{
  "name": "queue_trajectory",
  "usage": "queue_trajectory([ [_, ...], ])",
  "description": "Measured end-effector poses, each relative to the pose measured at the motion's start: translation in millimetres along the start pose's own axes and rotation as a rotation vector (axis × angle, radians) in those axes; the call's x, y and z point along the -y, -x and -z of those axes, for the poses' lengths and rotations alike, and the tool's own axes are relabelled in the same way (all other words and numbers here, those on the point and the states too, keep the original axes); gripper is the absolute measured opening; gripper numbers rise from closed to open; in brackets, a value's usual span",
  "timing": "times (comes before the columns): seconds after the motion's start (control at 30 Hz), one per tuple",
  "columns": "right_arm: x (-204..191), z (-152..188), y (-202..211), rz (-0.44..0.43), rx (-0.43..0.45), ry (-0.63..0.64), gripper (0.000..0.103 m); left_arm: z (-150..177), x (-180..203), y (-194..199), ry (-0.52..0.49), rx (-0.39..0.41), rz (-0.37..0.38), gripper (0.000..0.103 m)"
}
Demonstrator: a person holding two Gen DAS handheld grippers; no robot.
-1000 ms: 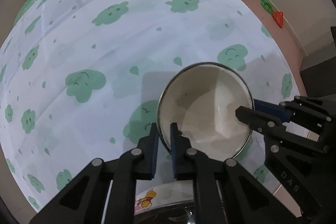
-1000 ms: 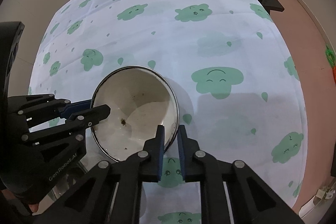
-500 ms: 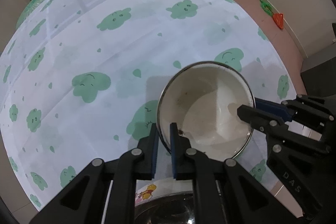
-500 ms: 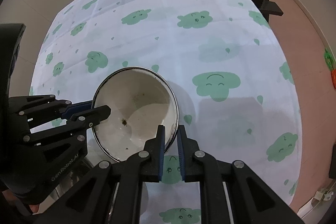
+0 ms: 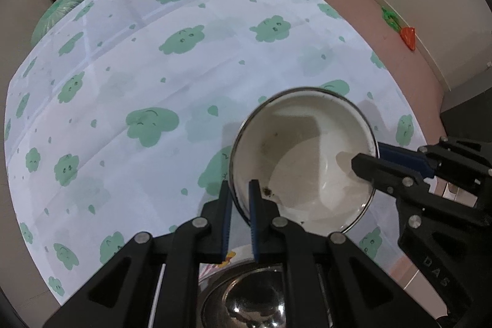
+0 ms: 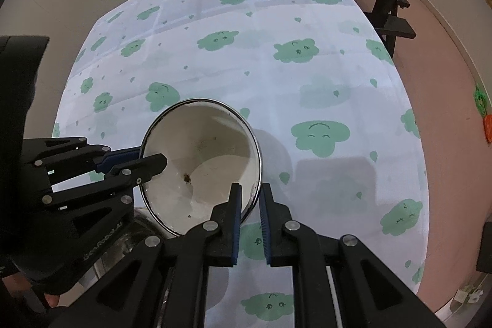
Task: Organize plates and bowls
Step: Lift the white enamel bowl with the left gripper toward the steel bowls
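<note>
We are holding the white enamel bowl above the worktop, both sets of fingers clamped on its rim: the left gripper at one side, the right gripper opposite. A steel bowl is sitting just below it.

The bowl hangs above the table, between the left gripper and right gripper, which clamp opposite rims. A metal bowl sits below, nearer the camera.
</note>
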State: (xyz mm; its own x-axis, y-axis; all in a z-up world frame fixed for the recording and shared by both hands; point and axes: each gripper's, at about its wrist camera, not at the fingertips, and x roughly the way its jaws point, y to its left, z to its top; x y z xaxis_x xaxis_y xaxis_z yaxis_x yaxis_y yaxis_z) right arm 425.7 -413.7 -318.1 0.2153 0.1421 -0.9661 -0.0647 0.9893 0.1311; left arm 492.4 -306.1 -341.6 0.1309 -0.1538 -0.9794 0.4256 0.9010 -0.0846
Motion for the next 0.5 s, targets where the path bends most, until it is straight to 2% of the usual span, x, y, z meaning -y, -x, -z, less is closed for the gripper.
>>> queue_trajectory([
  [0.5, -27.0, 10.0, 32.2, -0.008, 0.027, 0.058, 0.013, 24.2, -9.9, 34.6, 0.016, 0.033, -0.006, 0.007],
])
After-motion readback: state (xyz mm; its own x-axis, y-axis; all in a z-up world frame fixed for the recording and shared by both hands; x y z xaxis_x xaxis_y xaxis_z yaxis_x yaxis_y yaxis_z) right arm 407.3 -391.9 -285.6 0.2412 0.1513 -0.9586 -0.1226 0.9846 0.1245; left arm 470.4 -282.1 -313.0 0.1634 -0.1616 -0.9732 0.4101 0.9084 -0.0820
